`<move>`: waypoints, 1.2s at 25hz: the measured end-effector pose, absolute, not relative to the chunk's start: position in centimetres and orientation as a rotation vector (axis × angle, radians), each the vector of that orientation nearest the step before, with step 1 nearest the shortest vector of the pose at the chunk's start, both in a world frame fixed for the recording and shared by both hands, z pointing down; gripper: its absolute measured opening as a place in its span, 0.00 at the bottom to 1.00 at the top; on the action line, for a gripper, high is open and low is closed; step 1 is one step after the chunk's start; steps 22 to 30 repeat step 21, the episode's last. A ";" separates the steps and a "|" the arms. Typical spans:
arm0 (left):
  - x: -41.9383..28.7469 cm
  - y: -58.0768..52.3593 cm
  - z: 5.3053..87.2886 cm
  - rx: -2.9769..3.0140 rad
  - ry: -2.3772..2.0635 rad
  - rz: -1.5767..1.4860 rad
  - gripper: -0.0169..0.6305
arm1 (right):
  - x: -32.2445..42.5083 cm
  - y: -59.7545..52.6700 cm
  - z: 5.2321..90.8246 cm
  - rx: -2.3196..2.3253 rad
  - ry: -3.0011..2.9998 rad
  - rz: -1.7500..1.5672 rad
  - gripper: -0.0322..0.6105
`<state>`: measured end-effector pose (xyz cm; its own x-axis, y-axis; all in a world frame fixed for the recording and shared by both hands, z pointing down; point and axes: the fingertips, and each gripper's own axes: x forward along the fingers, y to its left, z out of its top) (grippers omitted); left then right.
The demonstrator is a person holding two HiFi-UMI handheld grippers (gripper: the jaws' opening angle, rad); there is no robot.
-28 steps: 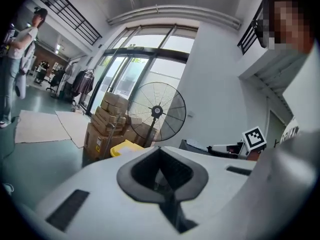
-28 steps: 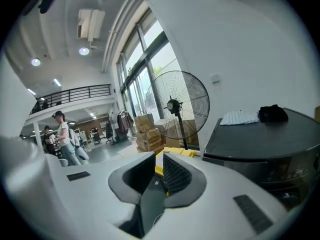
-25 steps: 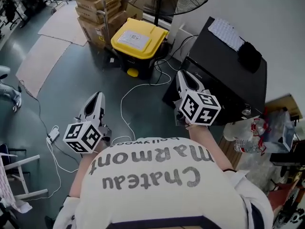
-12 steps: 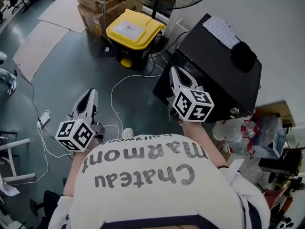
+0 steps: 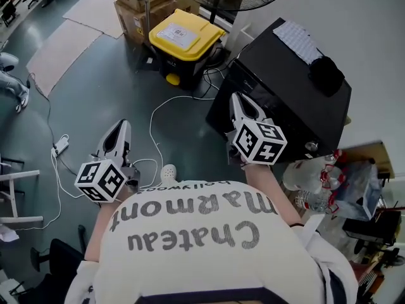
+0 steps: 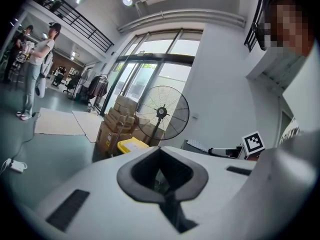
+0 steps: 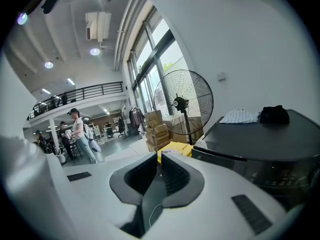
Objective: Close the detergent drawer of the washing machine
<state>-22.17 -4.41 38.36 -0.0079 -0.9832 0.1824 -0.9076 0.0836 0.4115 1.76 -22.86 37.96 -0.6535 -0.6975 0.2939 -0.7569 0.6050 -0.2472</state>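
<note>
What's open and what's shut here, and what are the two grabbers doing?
left gripper, jaws together, empty
right gripper, jaws have just been closing, thin gap left, nothing between
yellow bin, lid shut
washing machine, front too dark to tell if anything is open
fan, standing upright

Left hand-held gripper closed; right hand-held gripper empty, jaws just closing, slit left.

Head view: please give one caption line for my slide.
Person's white right tool, empty, jaws just closing, points at the black box-shaped washing machine; the left tool hovers over grey floor.
</note>
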 end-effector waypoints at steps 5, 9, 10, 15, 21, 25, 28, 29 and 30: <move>-20.6 -3.0 38.5 1.841 -1.978 -0.244 0.04 | 2.9 -22.0 38.6 1.182 -2.660 0.537 0.12; -19.5 -1.9 38.8 1.815 -1.990 -0.248 0.04 | 3.7 -21.2 38.8 1.156 -2.662 0.535 0.12; -19.2 -1.6 38.9 1.812 -1.993 -0.251 0.04 | 3.9 -21.0 39.0 1.149 -2.662 0.532 0.12; -17.6 -0.8 39.5 1.816 -1.998 -0.258 0.04 | 5.4 -20.1 40.1 1.138 -2.657 0.535 0.12; -15.7 -0.5 40.7 1.810 -1.982 -0.246 0.04 | 7.7 -20.3 41.2 1.160 -2.639 0.536 0.12; -15.7 -0.5 40.7 1.810 -1.982 -0.246 0.04 | 7.7 -20.3 41.2 1.160 -2.639 0.536 0.12; -15.7 -0.5 40.7 1.810 -1.982 -0.246 0.04 | 7.7 -20.3 41.2 1.160 -2.639 0.536 0.12; -15.7 -0.5 40.7 1.810 -1.982 -0.246 0.04 | 7.7 -20.3 41.2 1.160 -2.639 0.536 0.12; -15.7 -0.5 40.7 1.810 -1.982 -0.246 0.04 | 7.7 -20.3 41.2 1.160 -2.639 0.536 0.12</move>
